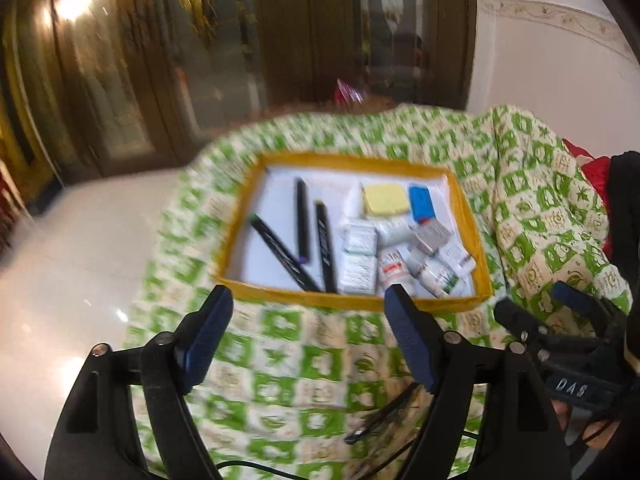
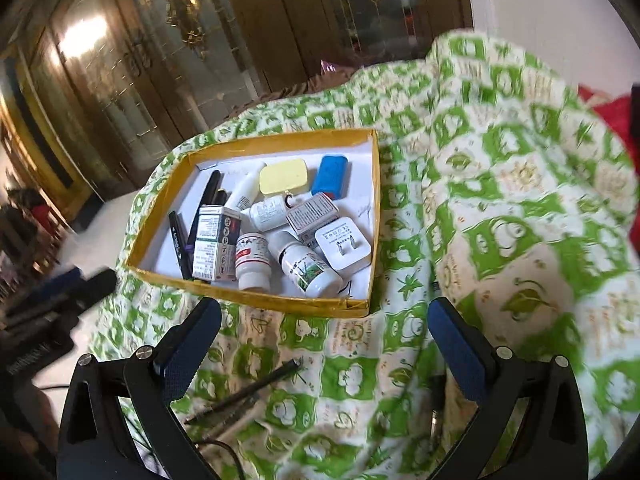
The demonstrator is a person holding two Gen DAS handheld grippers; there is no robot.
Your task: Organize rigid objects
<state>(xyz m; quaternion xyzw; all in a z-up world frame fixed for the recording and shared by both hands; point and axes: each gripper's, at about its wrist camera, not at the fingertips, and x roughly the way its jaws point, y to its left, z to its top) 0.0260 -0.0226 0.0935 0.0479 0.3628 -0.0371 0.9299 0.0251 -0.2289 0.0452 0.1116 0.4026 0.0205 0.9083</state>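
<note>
A yellow-rimmed box [image 1: 344, 159] with a white floor lies on a green-and-white cloth [image 1: 288, 352]. Inside it are three black pens [image 1: 301, 220], a yellow pad [image 1: 386, 199], a blue block [image 1: 422, 201], small white cartons [image 1: 360, 256] and white bottles [image 1: 440, 278]. My left gripper [image 1: 308, 292] hangs open just in front of the box's near rim, with nothing between its fingers. My right gripper [image 2: 324, 304] is also open and empty, short of the box's [image 2: 256, 144] near rim. In the right wrist view the box holds bottles [image 2: 252, 260], a white plug [image 2: 342, 246] and a carton [image 2: 216, 244].
A thin black pen [image 2: 248, 388] and a dark cable [image 2: 224, 448] lie on the cloth [image 2: 500, 220] near the grippers. A wooden cabinet with glass doors [image 1: 180, 60] stands behind. Shiny white floor [image 1: 60, 260] lies to the left; red fabric [image 1: 596, 176] sits at the right.
</note>
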